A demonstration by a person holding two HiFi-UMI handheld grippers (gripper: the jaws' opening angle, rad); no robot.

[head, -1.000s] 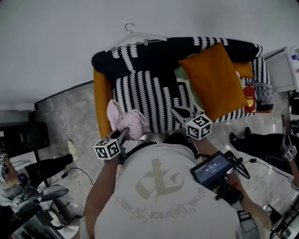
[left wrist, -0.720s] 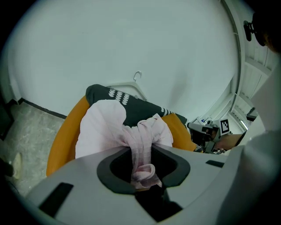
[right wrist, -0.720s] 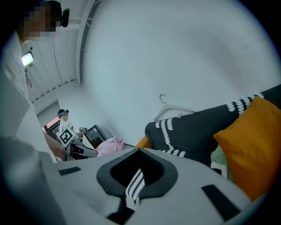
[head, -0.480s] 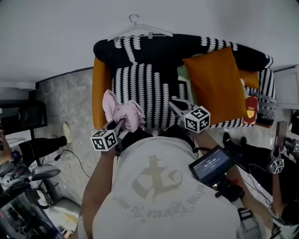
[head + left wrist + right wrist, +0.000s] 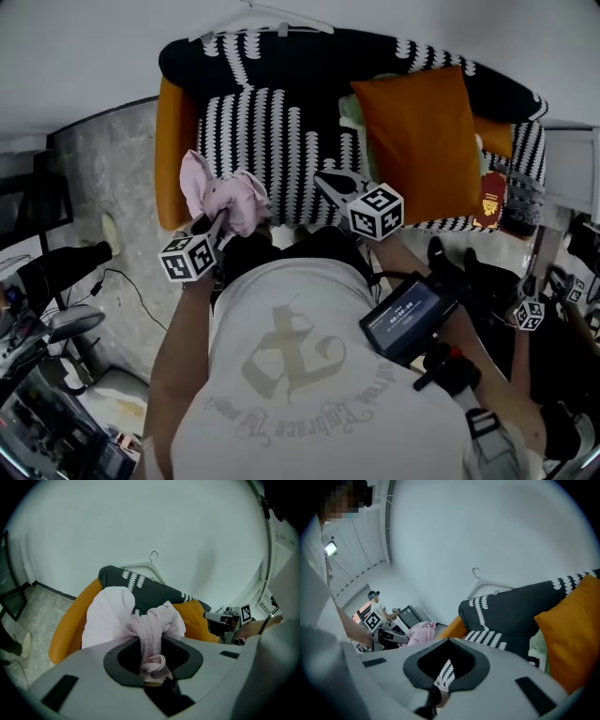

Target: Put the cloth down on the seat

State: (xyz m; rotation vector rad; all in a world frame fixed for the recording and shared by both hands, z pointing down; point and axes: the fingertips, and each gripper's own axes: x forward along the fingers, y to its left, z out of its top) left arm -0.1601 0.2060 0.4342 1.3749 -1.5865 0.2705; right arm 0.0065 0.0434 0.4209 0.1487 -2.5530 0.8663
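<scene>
Head view, looking steeply down: a person stands at the front edge of a black-and-white sofa (image 5: 281,141) that fills the upper centre. The left gripper (image 5: 217,225), left of centre, pinches a bunched pink cloth (image 5: 220,192). The left gripper view shows a twisted fold clamped betw. the jaws, w/ the rest billowing above. The cloth sits over the sofa's left front corner, by the orange arm (image 5: 173,141), and looks not yet laid down; prob. carried bunched to clear the edge. The right gripper (image 5: 330,180), at centre, has its jaws spread & empty, w/ seat pattern showing thru the gap. An orange cushion (image 5: 422,141) takes the upper right, so the bare seat is left-centre.
</scene>
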